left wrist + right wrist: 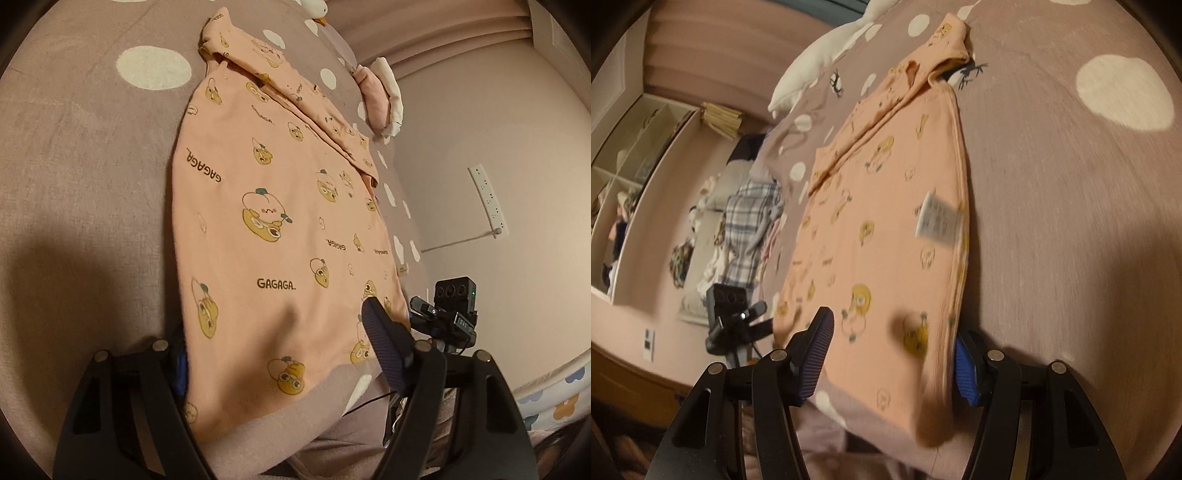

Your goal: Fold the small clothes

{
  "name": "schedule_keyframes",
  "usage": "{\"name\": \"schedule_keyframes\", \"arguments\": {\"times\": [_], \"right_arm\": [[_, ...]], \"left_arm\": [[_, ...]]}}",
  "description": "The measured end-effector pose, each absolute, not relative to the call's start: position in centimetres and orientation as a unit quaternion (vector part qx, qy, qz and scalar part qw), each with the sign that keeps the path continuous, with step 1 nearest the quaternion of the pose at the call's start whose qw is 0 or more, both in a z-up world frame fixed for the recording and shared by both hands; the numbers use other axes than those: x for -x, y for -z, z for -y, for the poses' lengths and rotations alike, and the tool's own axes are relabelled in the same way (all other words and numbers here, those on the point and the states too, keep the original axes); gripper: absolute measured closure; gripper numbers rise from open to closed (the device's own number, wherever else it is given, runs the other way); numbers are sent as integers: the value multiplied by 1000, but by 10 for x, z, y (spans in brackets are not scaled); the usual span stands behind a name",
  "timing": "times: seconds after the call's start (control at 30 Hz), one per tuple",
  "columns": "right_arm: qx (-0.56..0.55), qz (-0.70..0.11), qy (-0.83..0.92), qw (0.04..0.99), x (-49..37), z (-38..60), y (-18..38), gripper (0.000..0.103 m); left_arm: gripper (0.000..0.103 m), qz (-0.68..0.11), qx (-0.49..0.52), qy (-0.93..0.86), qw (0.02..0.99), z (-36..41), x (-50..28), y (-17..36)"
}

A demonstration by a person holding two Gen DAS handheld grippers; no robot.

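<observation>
Left wrist: left gripper (280,358) & right gripper (890,354) jaws spread, straddling peach cartoon-print cotton top (273,206) hem; nxt pinch corners, fold fwd.

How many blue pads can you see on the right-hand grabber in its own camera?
2. One pad sits left of the pink shirt. The other pad peeks out at the shirt's right edge, partly hidden by fabric. The right gripper has its jaws open around the shirt.
</observation>
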State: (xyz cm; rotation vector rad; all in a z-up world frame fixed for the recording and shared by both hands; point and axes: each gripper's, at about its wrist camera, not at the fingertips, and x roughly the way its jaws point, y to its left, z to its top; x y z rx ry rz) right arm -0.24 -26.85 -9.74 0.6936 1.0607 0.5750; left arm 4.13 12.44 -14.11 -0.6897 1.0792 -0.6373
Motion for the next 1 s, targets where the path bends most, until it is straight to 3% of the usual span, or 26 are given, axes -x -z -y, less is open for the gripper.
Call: {"name": "schedule_keyframes", "arguments": {"times": [0.07,0.1,0.17,0.27,0.37,0.53,1.0], "right_arm": [[-316,-487,-260,771,1,266,97,42],[-315,-488,-256,773,-2,264,97,47],[-313,-489,-250,775,-6,262,99,53],[-291,-496,-238,783,-10,257,99,70],[-272,-497,-233,790,-9,256,99,86],[-267,-476,-248,801,-7,254,93,93],[-355,-374,-329,791,-29,249,73,93]], "left_arm": [[37,-494,324,284,755,-124,-46,142],[43,-495,328,276,756,-125,-47,143],[66,-495,336,262,757,-127,-49,145],[86,-496,354,244,754,-133,-46,153],[96,-498,373,233,747,-143,-43,158],[96,-487,399,244,738,-150,-38,153],[96,-416,456,314,722,-155,-58,115]]}}
